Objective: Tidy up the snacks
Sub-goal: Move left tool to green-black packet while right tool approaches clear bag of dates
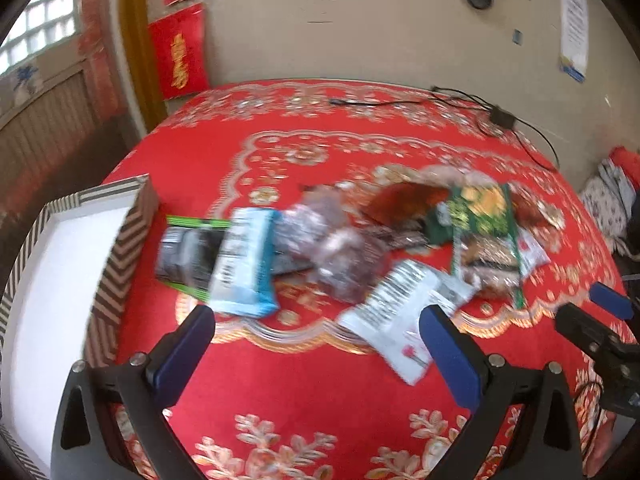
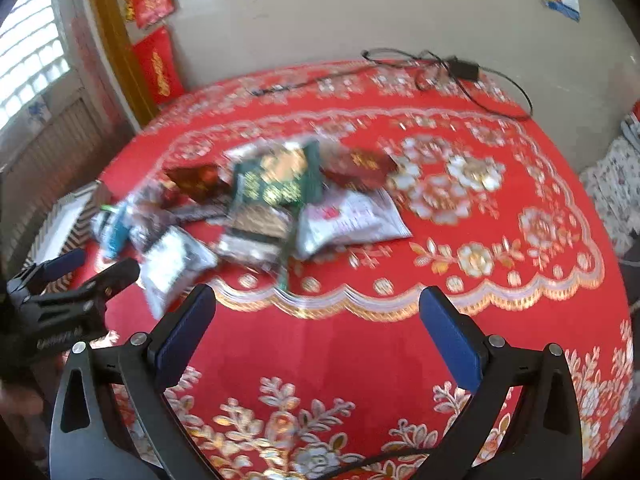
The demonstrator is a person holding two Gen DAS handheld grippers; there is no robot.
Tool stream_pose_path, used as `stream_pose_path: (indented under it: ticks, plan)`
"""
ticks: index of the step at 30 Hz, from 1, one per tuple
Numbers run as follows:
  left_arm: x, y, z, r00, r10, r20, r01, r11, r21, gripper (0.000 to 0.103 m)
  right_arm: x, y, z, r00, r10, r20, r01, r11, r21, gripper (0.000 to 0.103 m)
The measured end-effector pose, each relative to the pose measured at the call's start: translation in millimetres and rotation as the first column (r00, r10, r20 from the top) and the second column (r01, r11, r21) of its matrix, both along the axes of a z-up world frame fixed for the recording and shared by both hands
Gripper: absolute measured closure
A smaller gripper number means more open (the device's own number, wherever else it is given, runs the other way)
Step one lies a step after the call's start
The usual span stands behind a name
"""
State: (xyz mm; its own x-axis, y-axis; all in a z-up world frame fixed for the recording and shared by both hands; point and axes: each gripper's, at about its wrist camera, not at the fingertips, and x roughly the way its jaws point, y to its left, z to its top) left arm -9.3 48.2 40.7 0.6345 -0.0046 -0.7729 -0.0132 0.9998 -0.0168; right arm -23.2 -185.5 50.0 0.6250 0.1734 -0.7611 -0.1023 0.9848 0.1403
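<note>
A heap of snack packets lies on the tabletop [image 1: 320, 380], which is covered by a red cloth with gold and white flowers. Both views are blurred, so no brand name or label text can be read on any packet.

In the left wrist view the left claw [image 1: 316, 320] hangs released over bare cloth, its blue pads wide apart with nothing between them. Just beyond it lie a light-blue packet [image 1: 246, 264] with black print lines, resting partly on a black-and-green packet [image 1: 188, 256], a clear bag [image 1: 332, 248] of dark pieces, a white packet [image 1: 400, 312] with a barcode-like panel and a small red mark, and a green packet [image 1: 480, 216] with gold lettering too smeared to read. The white packet's edge sits right by the claw's right pad. A box [image 1: 120, 256] with zigzag-striped walls and a white inside stands to the left of the heap, close to the black-and-green packet.

In the right wrist view the right claw [image 2: 316, 320] is also released and empty, over cloth in front of the heap. A white pouch [image 2: 352, 220] with red print lies nearest it, beside the green packet and a dark-red packet [image 2: 360, 168] with gold characters.

Red posters [image 1: 180, 56] with gold writing, unreadable, hang on the wall. A black cable [image 2: 460, 76] with an adapter lies at the far edge.
</note>
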Motion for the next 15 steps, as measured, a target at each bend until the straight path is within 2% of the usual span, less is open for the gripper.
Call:
stream_pose_path:
  ticks: [4, 10, 15]
  plan:
    - [14.8, 23.8, 5.8, 0.999, 0.047, -0.005, -0.047, 0.999, -0.016, 0.0, 2.3, 14.1, 13.9, 0.998, 0.042, 0.036, -0.042, 0.999, -0.013, 0.001]
    - [34.4, 46.9, 10.3, 0.998, 0.051, -0.047, -0.055, 0.995, -0.086, 0.0, 8.5, 27.8, 20.2, 0.995, 0.091, 0.05, -0.092, 0.996, 0.011, 0.001]
    - [42.4, 49.2, 9.9, 0.997, 0.045, -0.06, -0.049, 0.996, -0.072, 0.0, 13.7, 39.0, 18.6, 0.99, 0.132, 0.05, -0.133, 0.991, 0.017, 0.001]
